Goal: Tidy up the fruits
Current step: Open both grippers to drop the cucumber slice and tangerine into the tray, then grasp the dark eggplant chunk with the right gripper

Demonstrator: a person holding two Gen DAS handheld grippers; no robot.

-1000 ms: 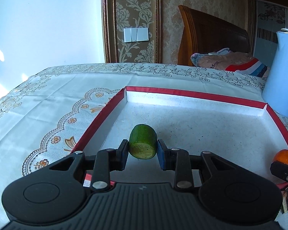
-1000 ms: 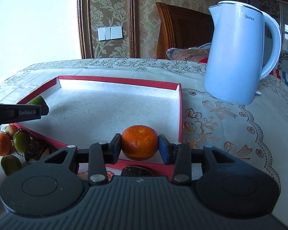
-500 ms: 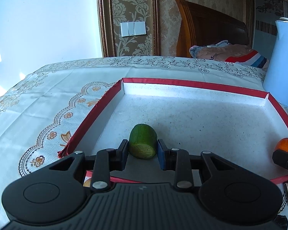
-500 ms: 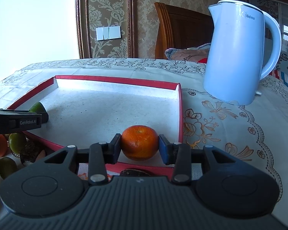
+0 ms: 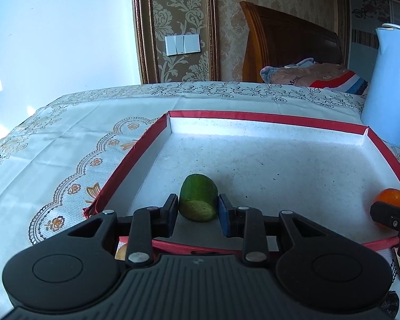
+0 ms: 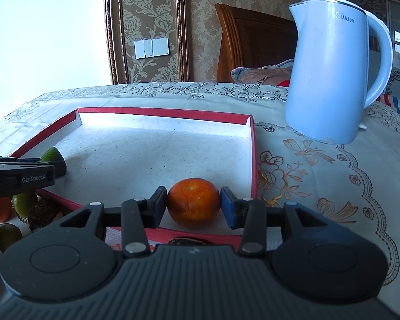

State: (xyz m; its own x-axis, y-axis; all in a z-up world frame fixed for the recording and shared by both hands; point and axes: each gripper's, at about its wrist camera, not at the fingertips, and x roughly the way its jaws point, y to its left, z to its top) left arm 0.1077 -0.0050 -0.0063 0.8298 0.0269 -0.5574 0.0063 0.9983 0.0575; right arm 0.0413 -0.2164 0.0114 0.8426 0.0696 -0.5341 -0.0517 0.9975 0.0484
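My left gripper (image 5: 198, 211) is shut on a green cucumber piece (image 5: 198, 200) low over the near left part of the red-rimmed tray (image 5: 253, 117). My right gripper (image 6: 194, 208) is shut on an orange (image 6: 194, 205) low over the tray's (image 6: 160, 111) near right corner. The orange (image 5: 390, 198) and right gripper tip show at the right edge of the left wrist view. The cucumber piece (image 6: 50, 155) and the left gripper show at the left of the right wrist view. Whether either fruit touches the tray floor I cannot tell.
A light blue kettle (image 6: 330, 74) stands on the tablecloth right of the tray. Several loose fruits, green (image 6: 24, 204) and orange (image 6: 0, 209), lie on the table in front of the tray's near left corner. A wooden chair back (image 5: 288, 45) stands behind the table.
Both grippers have moved lower and forward over the tray with their fruits still held. The tray floor appears closer beneath them.
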